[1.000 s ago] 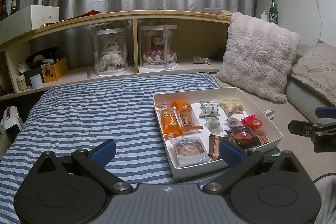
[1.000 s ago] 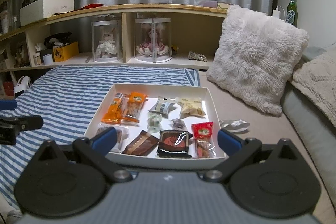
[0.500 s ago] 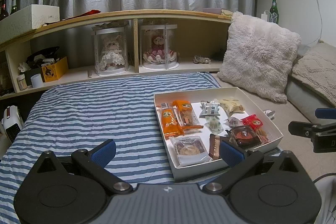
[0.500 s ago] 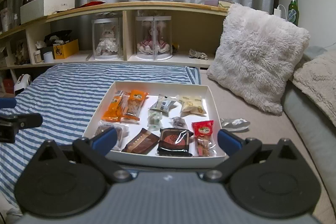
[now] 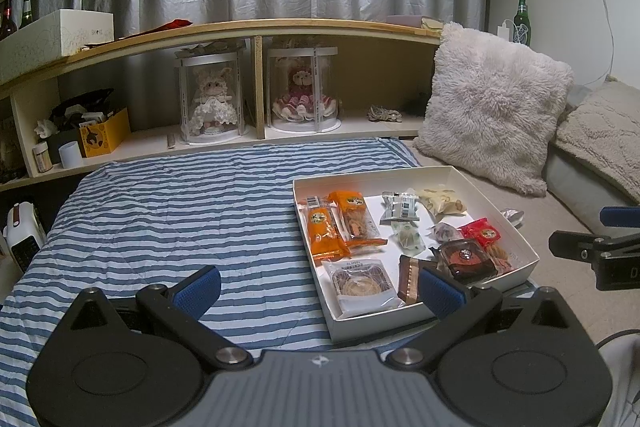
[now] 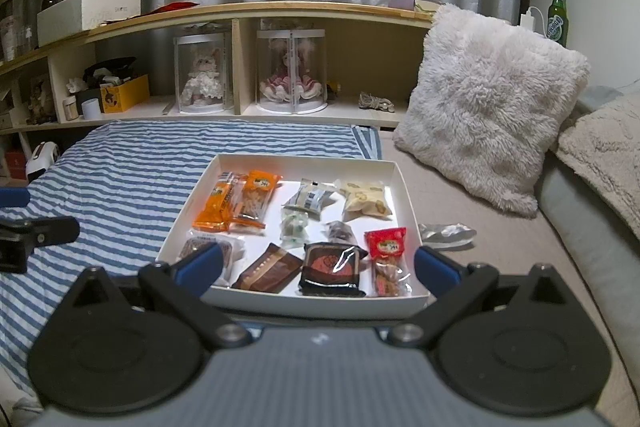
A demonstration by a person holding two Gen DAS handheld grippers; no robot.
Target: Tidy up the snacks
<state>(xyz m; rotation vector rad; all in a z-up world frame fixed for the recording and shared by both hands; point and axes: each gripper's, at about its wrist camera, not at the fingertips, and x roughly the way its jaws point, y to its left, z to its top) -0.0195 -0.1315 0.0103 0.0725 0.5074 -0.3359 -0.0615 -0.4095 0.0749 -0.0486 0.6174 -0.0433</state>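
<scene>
A white box (image 6: 402, 179) lies on the bed and holds several wrapped snacks: two orange packs (image 6: 236, 201), a red pack (image 6: 386, 245), a dark square pack (image 6: 334, 267), a brown pack (image 6: 268, 269), a yellow bag (image 6: 366, 201). It also shows in the left wrist view (image 5: 480, 183). My left gripper (image 5: 320, 291) is open and empty, just before the box's near left corner. My right gripper (image 6: 316, 265) is open and empty, at the box's near edge. A silver wrapper (image 6: 446, 231) lies on the bed, right of the box.
A blue-striped blanket (image 5: 180, 211) covers the bed left of the box. A fluffy white pillow (image 6: 492, 103) and a beige cushion (image 6: 604, 151) lie at the right. A wooden shelf (image 5: 256, 27) with two doll cases (image 5: 210, 99) runs behind.
The right gripper has edged slightly forward toward the box. The left gripper has barely moved. Both stay open.
</scene>
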